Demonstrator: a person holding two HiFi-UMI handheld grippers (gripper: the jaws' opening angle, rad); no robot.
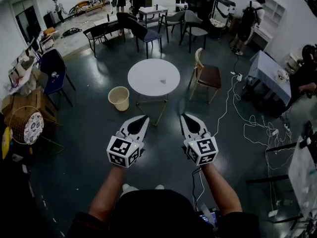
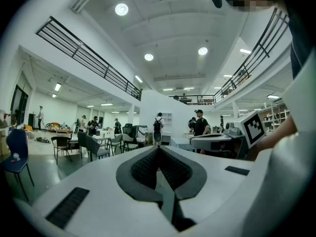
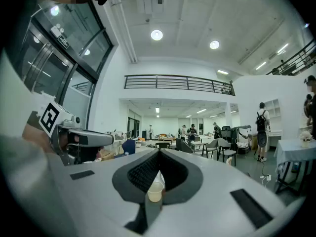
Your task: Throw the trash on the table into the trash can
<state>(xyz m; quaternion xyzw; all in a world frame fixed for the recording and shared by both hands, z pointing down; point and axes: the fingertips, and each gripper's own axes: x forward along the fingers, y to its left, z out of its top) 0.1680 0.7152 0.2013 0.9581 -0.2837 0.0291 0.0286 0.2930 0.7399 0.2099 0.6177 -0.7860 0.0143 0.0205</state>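
A round white table (image 1: 153,77) stands ahead of me on the dark floor. On it lies one small grey scrap of trash (image 1: 163,81). A beige trash can (image 1: 119,98) sits on the floor just left of the table. My left gripper (image 1: 144,118) and right gripper (image 1: 184,117) are held side by side, level, well short of the table. Both have their jaws together with nothing in them. In the right gripper view the trash can (image 3: 154,192) shows through the gap behind the shut tips (image 3: 159,152). The left gripper (image 2: 159,148) view shows its tips meeting.
A wooden chair (image 1: 206,75) stands right of the table. White cables (image 1: 247,125) trail over the floor at the right, by a grey-covered table (image 1: 270,69). A blue chair (image 1: 53,72) and boxes line the left. More chairs, tables and several people are at the far end.
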